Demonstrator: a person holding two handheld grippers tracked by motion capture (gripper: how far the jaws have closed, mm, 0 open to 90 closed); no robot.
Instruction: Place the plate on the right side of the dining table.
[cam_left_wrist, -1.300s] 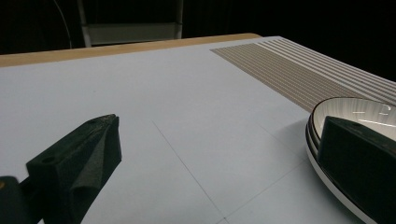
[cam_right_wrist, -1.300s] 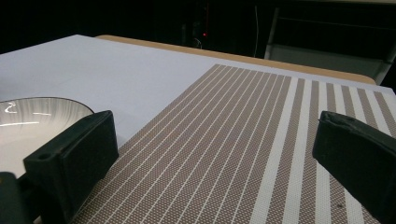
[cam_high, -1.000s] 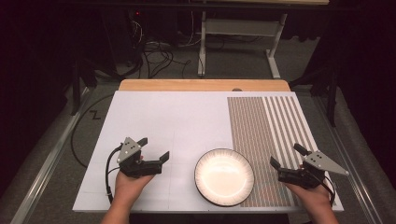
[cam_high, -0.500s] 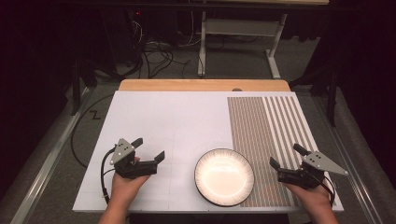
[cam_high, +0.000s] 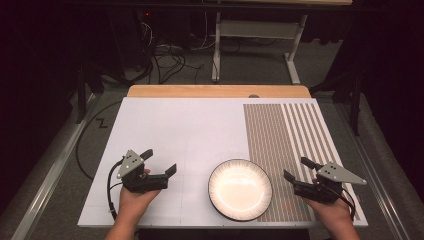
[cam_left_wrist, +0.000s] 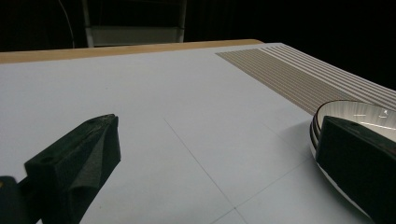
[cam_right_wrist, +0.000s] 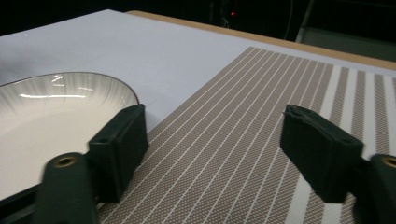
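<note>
Two open, empty claws flank a white plate (cam_high: 240, 189) at the tabletop's (cam_high: 190, 130) six o'clock edge, left claw (cam_high: 161, 163) at its nine, right claw (cam_high: 297, 169), just narrowing, at its three; approach the rim low and level.

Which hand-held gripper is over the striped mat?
The right hand-held gripper: it hovers over the striped mat, while the left one is over plain white table.

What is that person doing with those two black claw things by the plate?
A person holds a gripper in each hand at a white table. The left gripper and the right gripper sit either side of a white plate, jaws apart, holding nothing. The right jaws have just been closing a little. The plate is untouched.
</note>
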